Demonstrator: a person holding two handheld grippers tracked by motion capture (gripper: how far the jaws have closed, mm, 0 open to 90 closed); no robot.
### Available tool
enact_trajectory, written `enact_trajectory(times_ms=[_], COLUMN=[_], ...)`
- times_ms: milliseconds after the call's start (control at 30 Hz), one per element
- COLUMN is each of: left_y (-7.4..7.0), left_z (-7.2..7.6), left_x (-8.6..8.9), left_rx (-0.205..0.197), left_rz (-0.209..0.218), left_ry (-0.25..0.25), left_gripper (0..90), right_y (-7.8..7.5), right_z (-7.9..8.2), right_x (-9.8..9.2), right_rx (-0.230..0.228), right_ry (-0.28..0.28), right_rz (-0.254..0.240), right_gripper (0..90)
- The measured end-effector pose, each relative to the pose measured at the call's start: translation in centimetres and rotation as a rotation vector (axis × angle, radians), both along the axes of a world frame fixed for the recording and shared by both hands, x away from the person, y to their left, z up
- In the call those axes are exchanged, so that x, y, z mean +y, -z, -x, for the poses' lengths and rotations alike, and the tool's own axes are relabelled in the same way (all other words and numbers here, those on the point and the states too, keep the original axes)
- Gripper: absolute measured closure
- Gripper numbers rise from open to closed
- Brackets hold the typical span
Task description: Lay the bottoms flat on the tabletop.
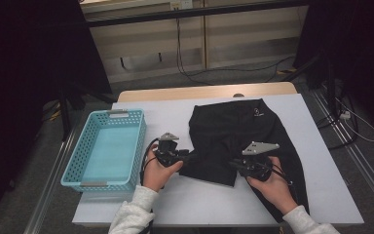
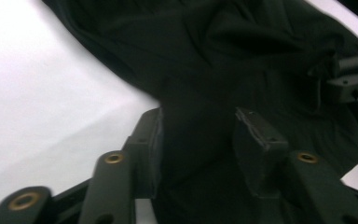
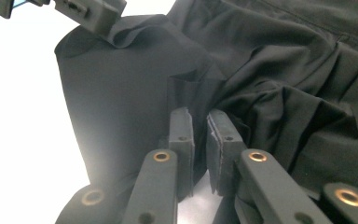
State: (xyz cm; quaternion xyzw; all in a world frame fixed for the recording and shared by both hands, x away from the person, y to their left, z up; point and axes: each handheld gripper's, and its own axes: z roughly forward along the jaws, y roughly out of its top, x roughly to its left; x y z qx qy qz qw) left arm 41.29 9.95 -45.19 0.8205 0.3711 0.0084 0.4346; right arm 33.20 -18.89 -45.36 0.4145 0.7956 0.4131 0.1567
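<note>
Black garment (image 1: 238, 134) between 2 grippers.
Left gripper (image 2: 200, 135) parted over cloth, pads clear; right gripper (image 3: 199, 130) pinches a fold.

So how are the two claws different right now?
The left claw has its jaws spread apart, with the black cloth garment lying loose between them. The right claw has its jaws nearly together, pinching a fold of that garment. From above, the left claw sits at the garment's left edge and the right claw nearer its front middle. Both are black, hand-held, and point inward at the same garment.
</note>
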Motion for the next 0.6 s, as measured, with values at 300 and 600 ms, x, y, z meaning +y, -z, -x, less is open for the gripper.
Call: enact_trajectory(times_ms=[300,600], left_y=[0.3,-0.8], left_z=[0.1,1.0], left_x=[-0.5,-0.2], left_rx=[0.048,0.046], left_rz=[0.006,0.033], left_ry=[0.054,0.067], left_gripper=[90.0,90.0], right_y=[-0.4,-1.2], right_z=[0.1,0.1], right_x=[-0.4,-0.3], right_rx=[-0.017,-0.046], right_ry=[0.041,0.05], right_rz=[0.027,0.019], right_gripper=[58.6,56.1])
